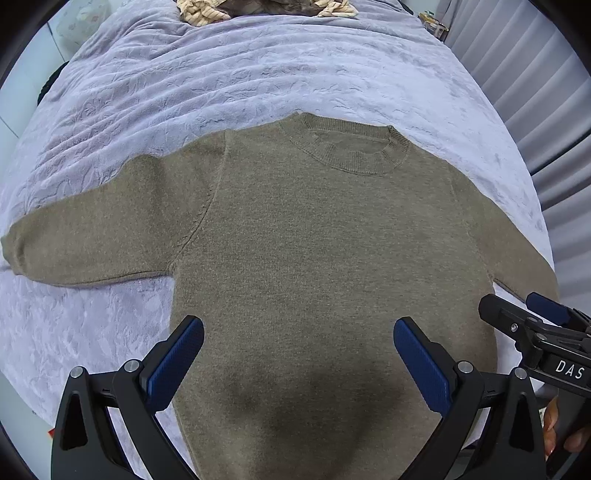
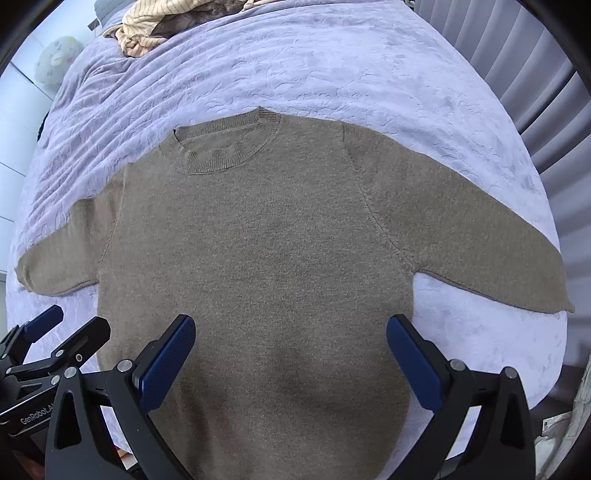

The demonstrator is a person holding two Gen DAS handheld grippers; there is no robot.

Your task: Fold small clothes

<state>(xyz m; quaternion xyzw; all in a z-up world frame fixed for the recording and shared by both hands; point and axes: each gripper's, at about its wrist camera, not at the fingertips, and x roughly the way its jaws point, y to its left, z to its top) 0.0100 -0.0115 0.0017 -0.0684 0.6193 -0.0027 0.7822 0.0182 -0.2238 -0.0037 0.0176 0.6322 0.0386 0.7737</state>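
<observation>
Sweater (image 1: pixel 314 258) is lying flat on the bed (image 1: pixel 258 74), collar pointing away, sleeves stretching sideways, while both open, empty grippers, left (image 1: pixel 298 363) and right (image 2: pixel 291 360), are hovering side by side over its lower body.

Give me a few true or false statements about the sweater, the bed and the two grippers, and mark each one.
1. The sweater lies spread flat with both sleeves out to the sides. True.
2. The left gripper is shut on the sweater's hem. False: its jaws stand wide open above the sweater and hold nothing.
3. The sweater's collar is at the far end, away from the grippers. True.
4. The right gripper holds a sleeve. False: it is open and empty over the sweater's body.
5. The sweater rests on a bare wooden table. False: it lies on a lilac blanket.
6. More clothes lie bunched at the far end of the bed. True.
</observation>
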